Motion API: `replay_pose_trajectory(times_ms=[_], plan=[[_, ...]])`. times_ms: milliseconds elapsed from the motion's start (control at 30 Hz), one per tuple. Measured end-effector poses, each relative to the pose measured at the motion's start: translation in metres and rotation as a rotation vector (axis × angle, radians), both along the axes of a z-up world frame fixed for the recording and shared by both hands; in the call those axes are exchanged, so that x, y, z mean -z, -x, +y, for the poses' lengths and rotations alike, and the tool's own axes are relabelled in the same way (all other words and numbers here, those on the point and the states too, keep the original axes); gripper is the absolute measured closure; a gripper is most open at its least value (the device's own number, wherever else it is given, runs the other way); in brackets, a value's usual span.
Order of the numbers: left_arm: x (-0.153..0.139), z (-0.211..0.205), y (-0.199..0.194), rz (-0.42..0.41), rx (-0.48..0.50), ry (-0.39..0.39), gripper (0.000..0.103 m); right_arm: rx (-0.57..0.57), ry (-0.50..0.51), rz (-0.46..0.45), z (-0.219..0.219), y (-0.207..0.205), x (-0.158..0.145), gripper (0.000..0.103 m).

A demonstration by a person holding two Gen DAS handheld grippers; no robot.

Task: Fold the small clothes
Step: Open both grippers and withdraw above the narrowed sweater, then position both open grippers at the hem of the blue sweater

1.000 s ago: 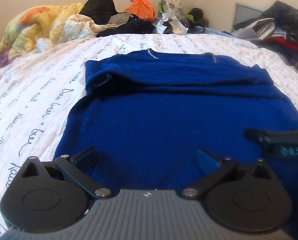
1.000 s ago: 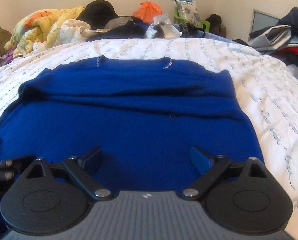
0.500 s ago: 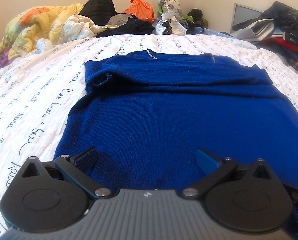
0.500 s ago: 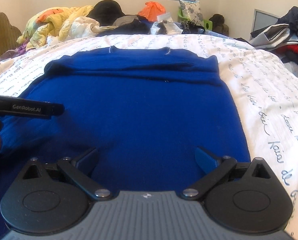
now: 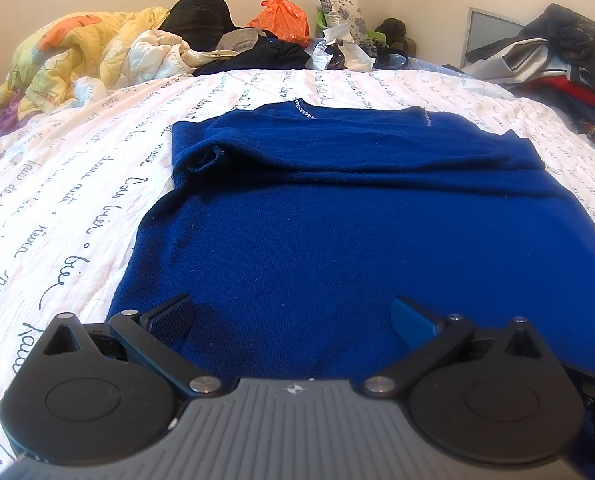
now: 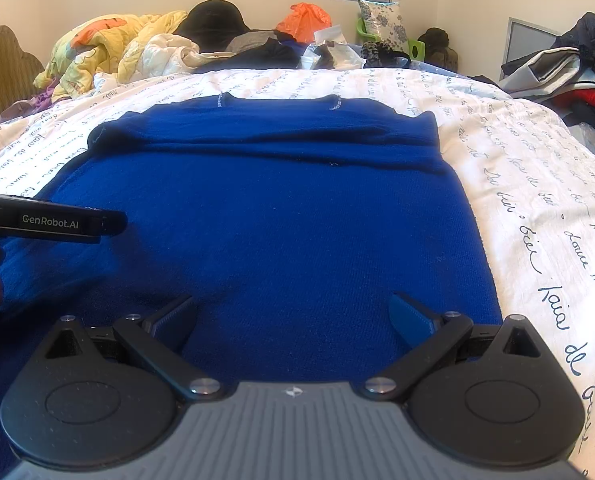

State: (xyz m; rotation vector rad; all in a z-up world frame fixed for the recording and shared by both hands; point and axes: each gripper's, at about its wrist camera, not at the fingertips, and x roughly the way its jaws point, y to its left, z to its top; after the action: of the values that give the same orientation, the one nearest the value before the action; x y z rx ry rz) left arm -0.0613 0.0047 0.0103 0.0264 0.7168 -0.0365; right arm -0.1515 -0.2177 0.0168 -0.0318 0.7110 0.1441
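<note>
Black hand-held gripper [image 6: 292,314], grey ribbed body, blue pads [image 6: 411,316], silver screws

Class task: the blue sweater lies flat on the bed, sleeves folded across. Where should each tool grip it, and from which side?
Judging by its pose, grip the blue sweater at the near hem corners, each tool coming low from the near edge: left tool at the left corner, right tool at the right. Both are open.

Sweater [image 5: 357,240]: solid royal blue. Bedsheet [image 5: 77,184]: white, dark cursive script print. Quilt [image 6: 109,40]: yellow with orange patches. Bag [image 6: 303,22]: orange.
</note>
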Motion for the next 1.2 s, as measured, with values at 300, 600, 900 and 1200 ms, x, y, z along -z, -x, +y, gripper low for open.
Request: replay_pose_trajectory(times_ms=[300, 600, 900, 1200], plan=[[0.000, 0.001, 0.002, -0.004, -0.002, 0.009, 0.000, 0.001, 0.000, -0.002, -0.001, 0.001, 0.000, 0.000], [0.000, -0.001, 0.001, 0.000, -0.009, 0.002, 0.000, 0.007, 0.003, -0.005, 0.000, 0.002, -0.001, 0.000], [0.000, 0.000, 0.006, 0.005, -0.021, -0.006, 0.000, 0.008, 0.003, -0.004, -0.002, 0.001, -0.001, 0.000], [-0.001, 0.005, 0.068, 0.012, -0.020, -0.016, 0.000, 0.007, 0.003, -0.004, -0.002, 0.001, -0.001, 0.000]])
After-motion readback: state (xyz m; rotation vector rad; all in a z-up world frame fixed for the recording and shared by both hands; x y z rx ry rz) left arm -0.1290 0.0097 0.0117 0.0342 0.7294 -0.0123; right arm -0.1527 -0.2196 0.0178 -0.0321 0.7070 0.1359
